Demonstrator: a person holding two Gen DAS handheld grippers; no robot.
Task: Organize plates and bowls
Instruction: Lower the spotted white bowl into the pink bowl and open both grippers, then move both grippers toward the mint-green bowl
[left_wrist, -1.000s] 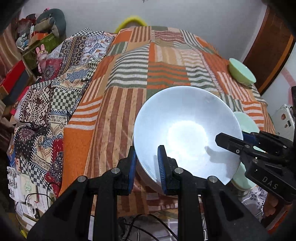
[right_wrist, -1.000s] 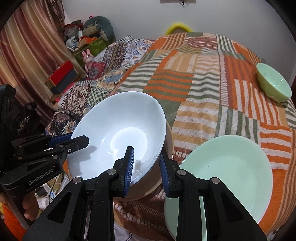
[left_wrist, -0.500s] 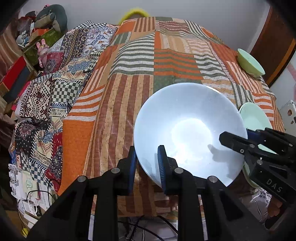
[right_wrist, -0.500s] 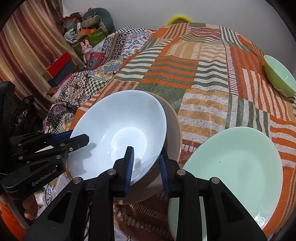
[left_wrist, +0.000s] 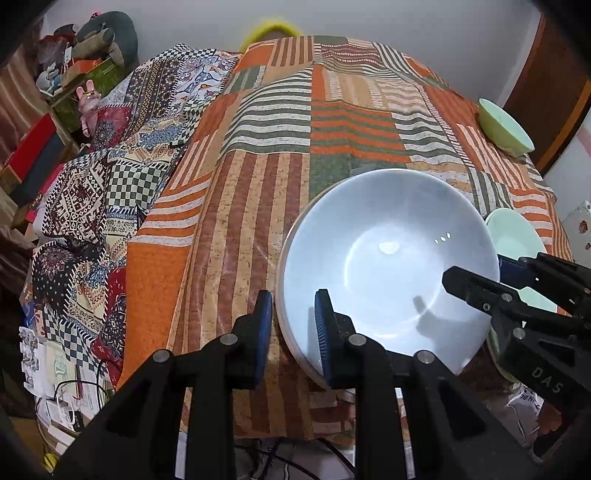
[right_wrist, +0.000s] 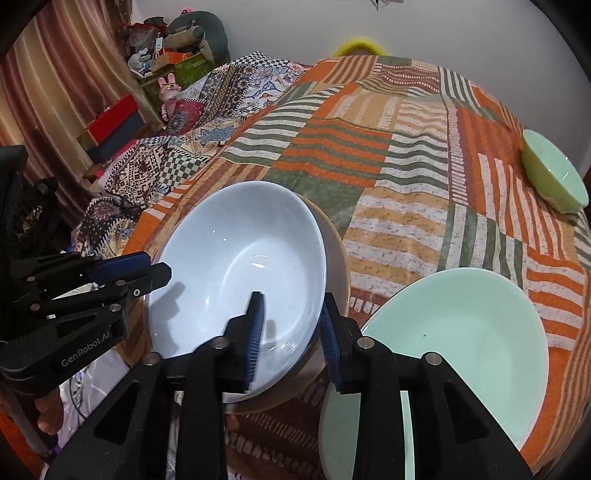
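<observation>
Pale blue bowl (right_wrist: 236, 266) nested in tan bowl (right_wrist: 338, 266) on striped patchwork bedspread (left_wrist: 295, 122), left gripper (left_wrist: 291, 325) pinching its rim, right gripper (right_wrist: 291, 328) jaws opening around it.

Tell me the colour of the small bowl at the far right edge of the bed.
The small bowl is pale green, clearest in the right wrist view.

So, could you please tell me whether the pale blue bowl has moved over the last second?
Yes. In the right wrist view the pale blue bowl has settled lower into the tan bowl, and more of the tan bowl's far rim now shows beside it.
</observation>
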